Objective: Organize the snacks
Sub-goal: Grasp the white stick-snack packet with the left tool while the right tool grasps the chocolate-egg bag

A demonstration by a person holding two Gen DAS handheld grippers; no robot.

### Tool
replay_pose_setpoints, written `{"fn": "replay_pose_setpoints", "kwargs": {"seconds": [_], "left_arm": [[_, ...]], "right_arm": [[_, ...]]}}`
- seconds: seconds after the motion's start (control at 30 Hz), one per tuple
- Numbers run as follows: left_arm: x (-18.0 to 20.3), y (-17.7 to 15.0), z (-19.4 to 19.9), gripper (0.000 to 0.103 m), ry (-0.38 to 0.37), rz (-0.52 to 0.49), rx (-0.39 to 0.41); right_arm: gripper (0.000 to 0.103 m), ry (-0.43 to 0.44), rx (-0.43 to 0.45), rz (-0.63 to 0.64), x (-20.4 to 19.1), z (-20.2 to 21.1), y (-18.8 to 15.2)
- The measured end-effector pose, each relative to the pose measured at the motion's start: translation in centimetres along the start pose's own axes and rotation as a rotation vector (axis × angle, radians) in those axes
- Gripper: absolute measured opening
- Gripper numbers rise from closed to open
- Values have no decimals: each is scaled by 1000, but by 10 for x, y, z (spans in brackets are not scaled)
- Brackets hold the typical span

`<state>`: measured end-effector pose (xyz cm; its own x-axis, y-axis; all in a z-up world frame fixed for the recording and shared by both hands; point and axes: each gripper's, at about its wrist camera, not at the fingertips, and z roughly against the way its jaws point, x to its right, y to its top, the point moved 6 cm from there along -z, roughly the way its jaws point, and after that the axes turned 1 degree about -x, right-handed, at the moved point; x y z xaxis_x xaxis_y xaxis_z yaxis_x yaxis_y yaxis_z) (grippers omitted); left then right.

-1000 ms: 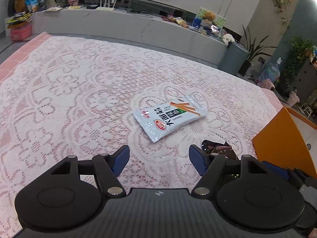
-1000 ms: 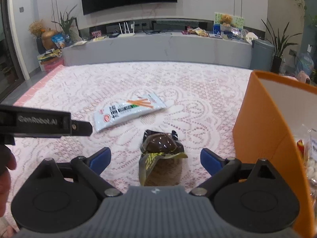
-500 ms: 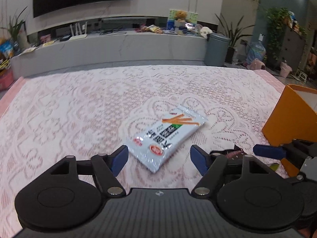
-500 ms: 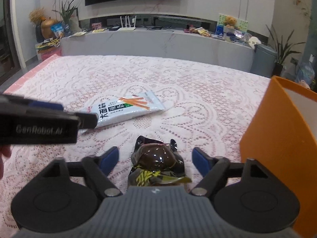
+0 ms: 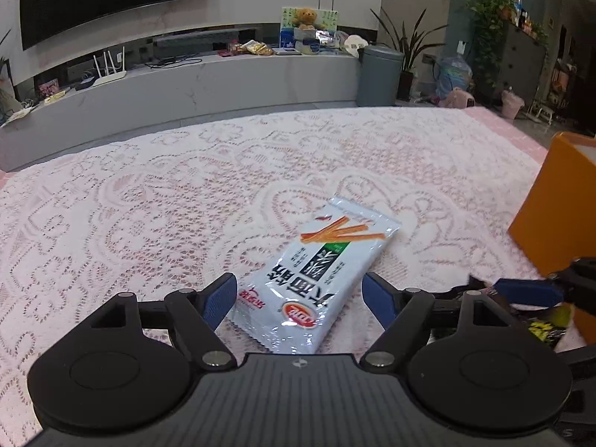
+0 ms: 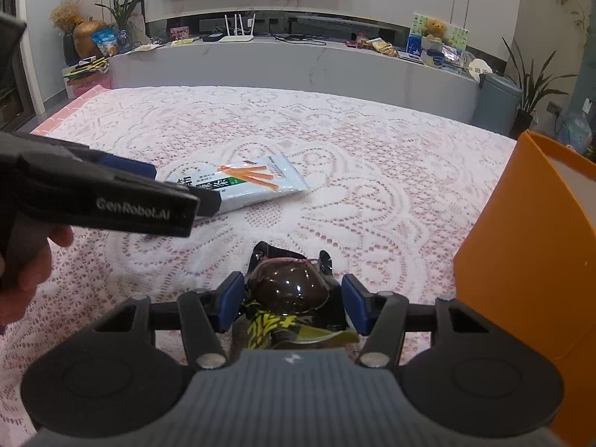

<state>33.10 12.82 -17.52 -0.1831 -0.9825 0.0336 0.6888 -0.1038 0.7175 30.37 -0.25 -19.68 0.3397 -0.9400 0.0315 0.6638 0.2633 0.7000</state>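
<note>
The white snack packet (image 5: 316, 279) lies flat on the lace tablecloth (image 5: 149, 205). In the left wrist view its long axis runs diagonally: the end printed with orange sticks points up and right toward the orange box (image 5: 551, 216), and the end with the red logo points toward the camera. That near end sits between the blue pads of the left gripper (image 5: 299, 296). The jaws are wide and opening; neither pad touches the packet.

The dark brown snack pouch (image 6: 288, 294) lies on the tablecloth between the pads of the right gripper (image 6: 293, 303). Its domed dark end points away from the camera; its yellow-lettered end points toward the camera and passes under the gripper body. The jaws are closing. The left pad appears at the pouch edge; firm contact on either side cannot be confirmed.

Right wrist view only: the full dome of the pouch, the left gripper from the side with a hand (image 6: 26, 260) on its handle, and the pale inner wall of the box. Left wrist view only: the red logo end of the packet. There the pouch appears only as a dark sliver at the right edge, beside one blue pad of the right gripper.
</note>
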Motion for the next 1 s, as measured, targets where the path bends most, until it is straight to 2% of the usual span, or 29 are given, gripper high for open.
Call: {"fn": "replay_pose_setpoints", "kwargs": {"seconds": [0.2, 0.4, 0.47, 0.5, 0.63, 0.77, 0.87, 1.0], "left_arm": [[-8, -2, -9, 97, -24, 58, -5], [0, -4, -9, 96, -3, -1, -18], [6, -4, -9, 86, 6, -39, -27], [8, -4, -7, 75, 1, -49, -25], [13, -3, -2, 63, 18, -66, -31], [22, -3, 6, 61, 77, -124, -29], [26, -3, 15, 58, 106, -133, -33], [31, -7, 30, 47, 104, -118, -65]], "right_arm": [[58, 1, -3, -11, 1, -1, -1], [58, 3, -10, -27, 2, -3, -2], [58, 5, -12, -29, 2, -4, -3], [58, 5, -12, -29, 3, -4, -3], [59, 7, -10, -29, 3, -4, -4], [59, 13, -12, -35, 4, -4, -4], [58, 18, -13, -39, 5, -4, -4], [57, 30, -20, -51, 6, -3, -4]]}}
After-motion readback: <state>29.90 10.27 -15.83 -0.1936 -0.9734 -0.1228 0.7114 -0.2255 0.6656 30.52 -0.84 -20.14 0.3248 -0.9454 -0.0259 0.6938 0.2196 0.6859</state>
